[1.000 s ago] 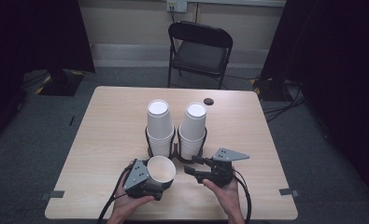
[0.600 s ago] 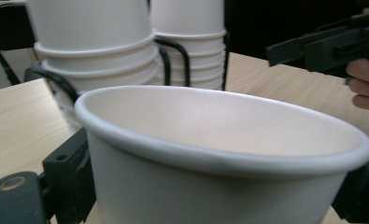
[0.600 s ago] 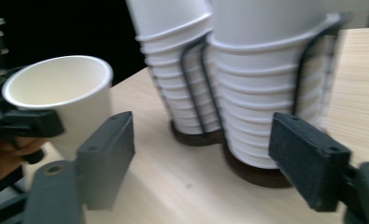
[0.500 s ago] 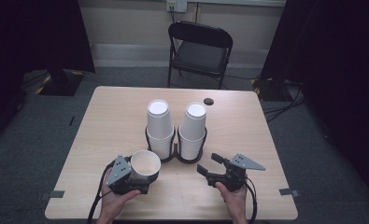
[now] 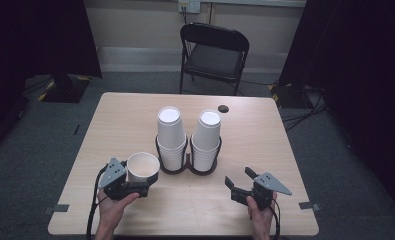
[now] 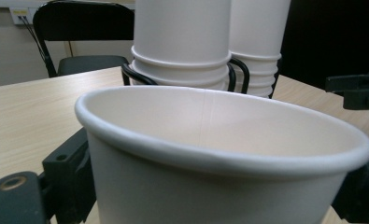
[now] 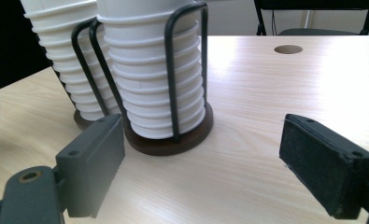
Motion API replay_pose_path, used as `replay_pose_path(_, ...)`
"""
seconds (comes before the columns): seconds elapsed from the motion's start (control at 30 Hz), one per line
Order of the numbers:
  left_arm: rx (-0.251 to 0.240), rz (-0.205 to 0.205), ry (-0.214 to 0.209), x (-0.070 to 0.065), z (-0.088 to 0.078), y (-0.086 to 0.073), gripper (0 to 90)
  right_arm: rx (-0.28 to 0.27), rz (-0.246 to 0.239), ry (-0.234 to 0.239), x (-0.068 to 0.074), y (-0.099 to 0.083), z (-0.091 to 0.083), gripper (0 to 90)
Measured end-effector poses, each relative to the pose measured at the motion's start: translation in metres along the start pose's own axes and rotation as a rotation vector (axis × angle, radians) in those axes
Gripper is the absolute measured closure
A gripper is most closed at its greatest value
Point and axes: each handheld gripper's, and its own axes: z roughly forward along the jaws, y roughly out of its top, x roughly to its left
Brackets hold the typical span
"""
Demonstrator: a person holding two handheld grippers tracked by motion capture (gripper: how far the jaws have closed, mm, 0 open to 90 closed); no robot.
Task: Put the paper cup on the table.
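light: dim room, bright table (image 5: 135, 115) | glare: tabletop sheen | blur: near cup (image 6: 219, 154) soft

Paper cup (image 5: 143, 166) matt — table (image 5: 265, 145) pale wood-grain.

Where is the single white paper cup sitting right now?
In the high view the single white paper cup is upright at the table's near left, clamped in the left hand-held gripper, just left of the black wire cup holder.

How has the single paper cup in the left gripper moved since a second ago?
Yes. The paper cup, clamped in the left gripper, has moved left, away from the cup rack and the right gripper, whose jaws have just opened empty.
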Motion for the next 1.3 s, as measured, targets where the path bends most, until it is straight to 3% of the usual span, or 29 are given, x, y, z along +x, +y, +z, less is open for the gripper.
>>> replay_pose_path(0.23,-0.025,-0.046,0.045,0.017,0.001,0.007,9.2,0.006,0.019,-0.025,-0.012,-0.01,0.0,13.6)
replay_pose_path(0.3,-0.01,-0.035,0.104,0.018,0.002,0.01,9.2,0.009,0.018,-0.042,-0.014,-0.011,0.0,13.7)
replay_pose_path(0.37,-0.03,-0.055,0.077,0.022,0.002,0.012,9.1,0.003,0.022,-0.047,-0.017,-0.012,0.0,13.6)
replay_pose_path(0.47,-0.024,-0.045,0.118,0.026,0.006,0.013,9.1,0.0,0.021,-0.05,-0.018,-0.013,0.0,13.7)
replay_pose_path(0.77,-0.048,-0.076,0.137,0.046,0.022,0.018,8.9,-0.017,0.0,-0.072,-0.02,-0.02,0.003,13.9)
replay_pose_path(0.83,-0.066,-0.077,0.118,0.051,0.027,0.017,8.8,-0.022,-0.007,-0.064,-0.02,-0.02,0.003,13.8)
replay_pose_path(0.9,-0.057,-0.066,0.143,0.053,0.032,0.015,8.7,-0.022,-0.004,-0.061,-0.02,-0.02,0.003,13.8)
replay_pose_path(1.03,-0.051,-0.091,0.153,0.062,0.042,0.01,8.5,-0.009,-0.006,-0.071,-0.02,-0.019,0.004,13.8)
replay_pose_path(1.3,-0.034,-0.096,0.163,0.079,0.055,0.01,7.6,-0.005,-0.013,-0.069,-0.019,-0.019,0.005,13.8)
